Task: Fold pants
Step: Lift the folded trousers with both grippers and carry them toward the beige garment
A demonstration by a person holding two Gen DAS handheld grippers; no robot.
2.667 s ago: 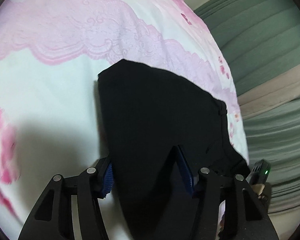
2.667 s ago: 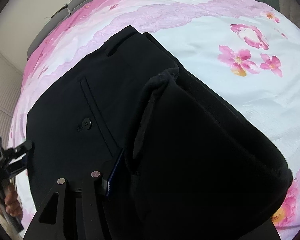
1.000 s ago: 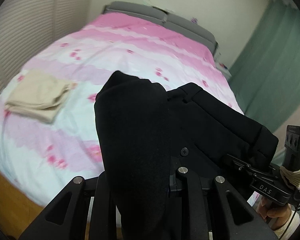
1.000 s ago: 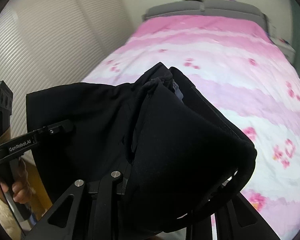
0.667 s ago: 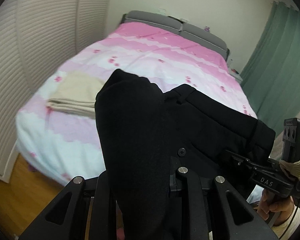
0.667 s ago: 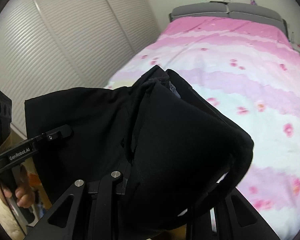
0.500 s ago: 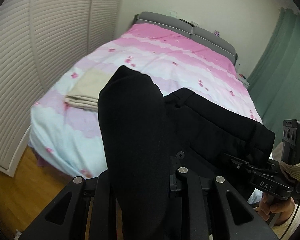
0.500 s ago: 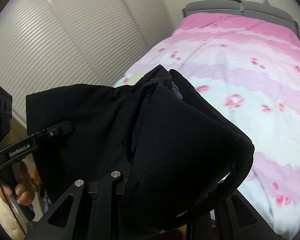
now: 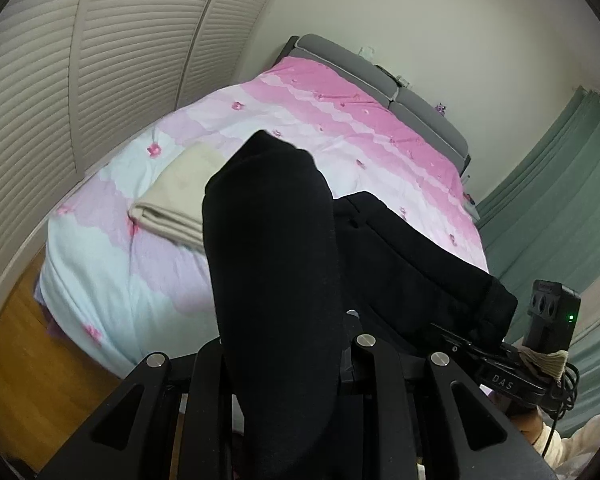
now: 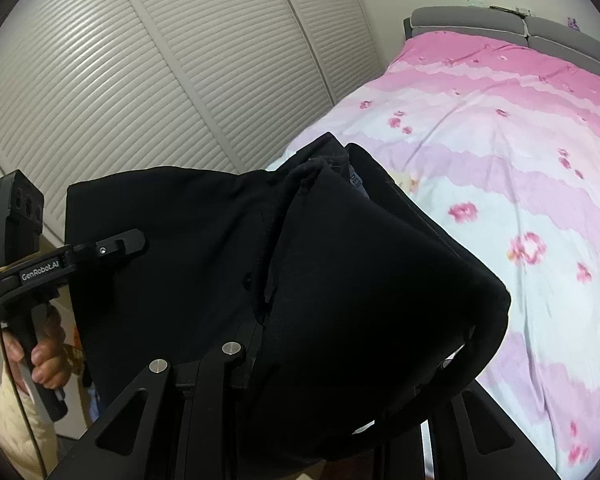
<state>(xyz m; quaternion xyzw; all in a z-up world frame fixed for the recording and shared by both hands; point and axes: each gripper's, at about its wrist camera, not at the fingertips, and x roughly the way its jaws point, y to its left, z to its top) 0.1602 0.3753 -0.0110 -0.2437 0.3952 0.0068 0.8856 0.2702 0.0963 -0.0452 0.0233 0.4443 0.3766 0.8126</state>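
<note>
The black pants hang in the air in front of the bed, held up by both grippers. My left gripper is shut on one end of the waistband, and cloth drapes over its fingers. My right gripper is shut on the other end, its fingertips buried in black cloth. Each gripper shows in the other's view: the right one at the lower right, the left one at the left. A back-pocket button faces the right wrist camera.
A bed with a pink and white flowered cover lies ahead. Folded beige cloth rests on its near left part. White louvred closet doors stand to the left, green curtains to the right, and wood floor below.
Both grippers have shut on the pants, lifted them off the bed and drawn back and up. The bed now lies farther away and the pants hang clear of it.
</note>
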